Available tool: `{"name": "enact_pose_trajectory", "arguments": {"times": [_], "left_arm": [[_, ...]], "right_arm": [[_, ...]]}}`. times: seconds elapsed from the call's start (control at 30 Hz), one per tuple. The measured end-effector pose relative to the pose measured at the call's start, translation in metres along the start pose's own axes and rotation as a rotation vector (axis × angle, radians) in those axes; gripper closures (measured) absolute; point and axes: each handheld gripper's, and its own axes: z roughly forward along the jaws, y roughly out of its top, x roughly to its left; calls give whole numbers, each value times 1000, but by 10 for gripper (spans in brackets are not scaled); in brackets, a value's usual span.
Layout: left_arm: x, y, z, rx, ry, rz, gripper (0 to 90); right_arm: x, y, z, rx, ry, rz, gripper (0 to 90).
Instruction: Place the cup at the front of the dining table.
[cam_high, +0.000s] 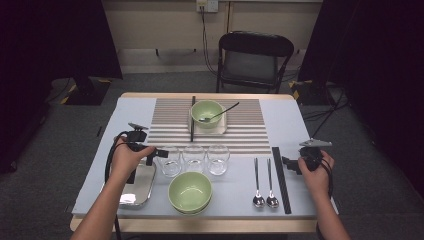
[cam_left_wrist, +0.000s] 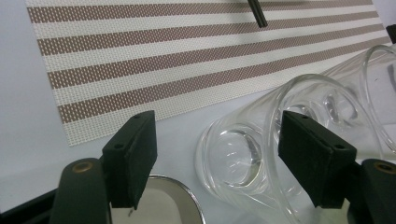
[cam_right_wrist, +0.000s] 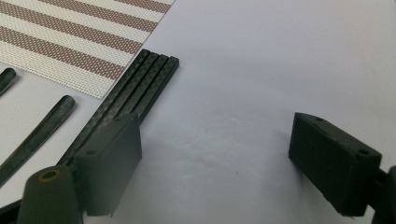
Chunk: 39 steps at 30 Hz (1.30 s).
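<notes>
The left hand-held gripper (cam_high: 159, 152) sits near the worktop's (cam_high: 235, 192) left edge, jaws apart, reaching at the leftmost glass (cam_high: 170, 161) of a row of three; nothing is clamped. The left gripper view shows what the high view cannot: that glass (cam_left_wrist: 243, 158) lies partly between the open jaws, one jaw in front of its wall, with the metal tray's (cam_left_wrist: 163, 198) rim just below and the striped placemat (cam_left_wrist: 187, 60) beyond. Whether a jaw touches the glass cannot be told.

The right hand-held gripper (cam_high: 289, 164) rests near the right edge, jaws wide apart over bare worktop, holding nothing. In the right gripper view its left jaw stands just beside the black chopsticks (cam_right_wrist: 135, 100), whose woven texture shows there, next to two dark spoon handles (cam_right_wrist: 39, 133).

The high view adds two spoons (cam_high: 264, 185) between the chopsticks (cam_high: 281, 180) and a green bowl (cam_high: 190, 192) at the near edge, a second green bowl (cam_high: 207, 114) with a spoon in it toward the far edge, and a folding chair (cam_high: 254, 60) beyond.

No brand, label or writing can be read on anything.
</notes>
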Motion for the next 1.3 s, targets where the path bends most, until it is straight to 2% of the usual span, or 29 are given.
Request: {"name": "enact_pose_trajectory", "arguments": {"times": [0.33,0.53,0.57,0.67,0.83,0.9,0.93,0.97,1.3], "left_arm": [[-2,1,2,5,-5,3,282],[-2,1,3,20,-9,26,282],[-3,1,4,18,-9,18,282],[-3,1,5,26,5,29,282],[-4,0,7,24,9,21,283],[-4,1,7,39,12,36,286],[-5,0,8,28,15,21,288],[-5,0,8,40,20,30,289],[-7,0,12,45,35,34,296]], "right_arm": [[0,0,0,0,1,0,164],[0,0,0,0,0,-1,164],[0,0,0,0,1,0,164],[0,0,0,0,1,0,164],[0,0,0,0,1,-1,164],[0,0,0,0,1,0,164],[0,0,0,1,0,-1,164],[0,0,0,1,1,0,164],[0,0,0,0,0,-1,164]]}}
